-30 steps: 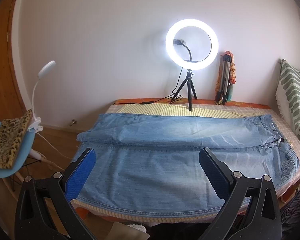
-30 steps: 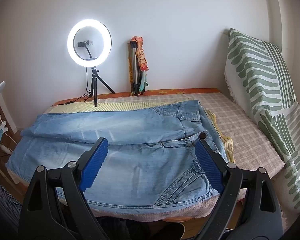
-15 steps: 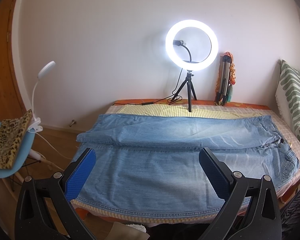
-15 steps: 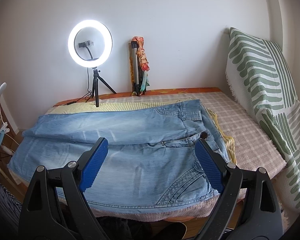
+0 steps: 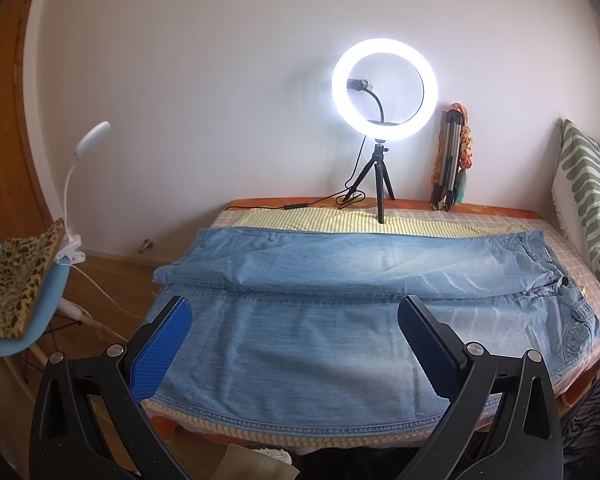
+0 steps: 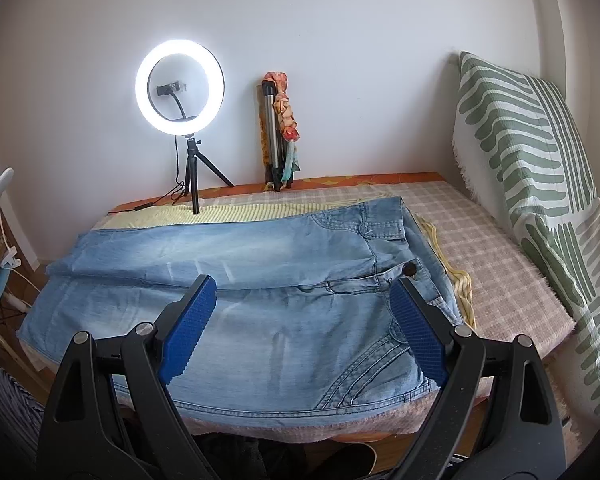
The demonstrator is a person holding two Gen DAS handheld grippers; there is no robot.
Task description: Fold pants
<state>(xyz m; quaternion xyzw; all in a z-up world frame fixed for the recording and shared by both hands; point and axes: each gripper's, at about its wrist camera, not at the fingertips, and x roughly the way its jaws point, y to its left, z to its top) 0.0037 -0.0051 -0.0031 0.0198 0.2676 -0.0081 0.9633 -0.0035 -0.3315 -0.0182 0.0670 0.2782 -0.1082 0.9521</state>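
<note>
Light-blue denim pants lying flat before lit ring light | left gripper hovering spread, empty | right gripper hovering spread, empty

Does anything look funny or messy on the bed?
Nothing is spilled or broken. The jeans lie flat, legs side by side. One small oddity: a yellow cloth bunches out from under the waistband end, beside the button.

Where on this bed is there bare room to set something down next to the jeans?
The widest free patch is the checked cover between the jeans' waistband and the green-striped pillow. A narrower strip runs behind the jeans along the wall, but the ring light's tripod, its cable and a folded tripod crowd it. The near edge is all denim.
</note>
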